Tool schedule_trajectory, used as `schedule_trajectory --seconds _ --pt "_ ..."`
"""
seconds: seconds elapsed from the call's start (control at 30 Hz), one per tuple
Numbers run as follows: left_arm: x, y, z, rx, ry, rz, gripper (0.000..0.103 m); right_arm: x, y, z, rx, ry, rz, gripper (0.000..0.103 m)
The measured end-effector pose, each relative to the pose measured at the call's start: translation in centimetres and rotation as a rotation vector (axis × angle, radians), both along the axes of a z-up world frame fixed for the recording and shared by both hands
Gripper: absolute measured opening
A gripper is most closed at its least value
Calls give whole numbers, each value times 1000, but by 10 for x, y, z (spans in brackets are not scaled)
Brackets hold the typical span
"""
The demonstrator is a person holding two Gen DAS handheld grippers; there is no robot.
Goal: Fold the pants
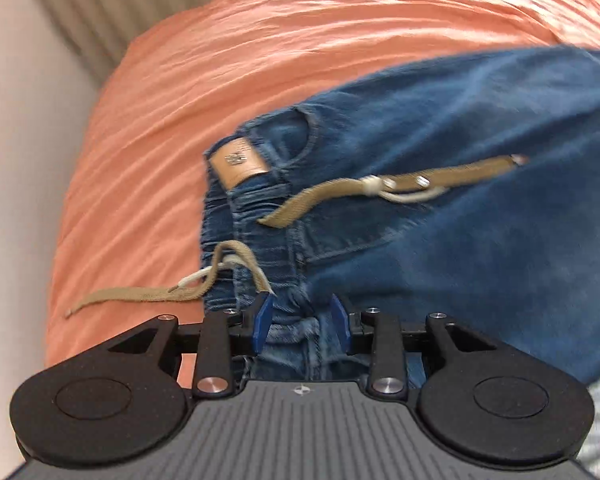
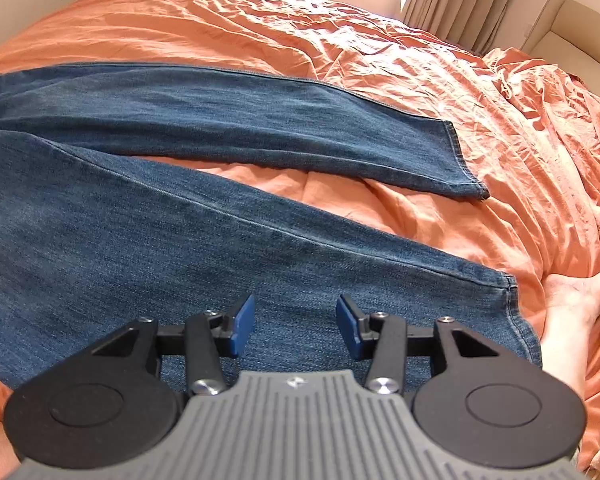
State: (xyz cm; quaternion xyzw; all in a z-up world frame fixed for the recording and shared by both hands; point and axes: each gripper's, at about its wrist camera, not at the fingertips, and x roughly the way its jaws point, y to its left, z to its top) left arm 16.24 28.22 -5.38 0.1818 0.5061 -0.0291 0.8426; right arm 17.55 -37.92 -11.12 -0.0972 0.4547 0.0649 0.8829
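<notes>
Lying spread on orange bedding [image 2: 380, 60], blue jeans [image 2: 100, 240]. Left gripper [image 1: 300, 320]: waistband [image 1: 256, 200] denim bunched between parted pads; grip uncertain. Right gripper [image 2: 296, 320]: jaws apart, empty, above near leg's hem [image 2: 516, 312].

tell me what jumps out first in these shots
Blue jeans sprawl across a rumpled orange bedspread, their two legs splayed apart toward the window. At the waistband, a loose tan drawstring trails over the denim beside a leather patch.
</notes>
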Motion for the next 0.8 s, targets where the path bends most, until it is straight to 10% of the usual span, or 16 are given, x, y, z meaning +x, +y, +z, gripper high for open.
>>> schedule_trajectory --seconds 0.23,0.5,0.8 --pt "-53 -58 -16 206 240 -327 41 -12 -12 14 11 -6 -8 47" --pt "-55 -59 -63 217 428 -389 46 -26 -42 31 83 7 -118 47" --pt "-55 -71 -80 307 349 -340 24 -41 -50 49 1 56 3 48"
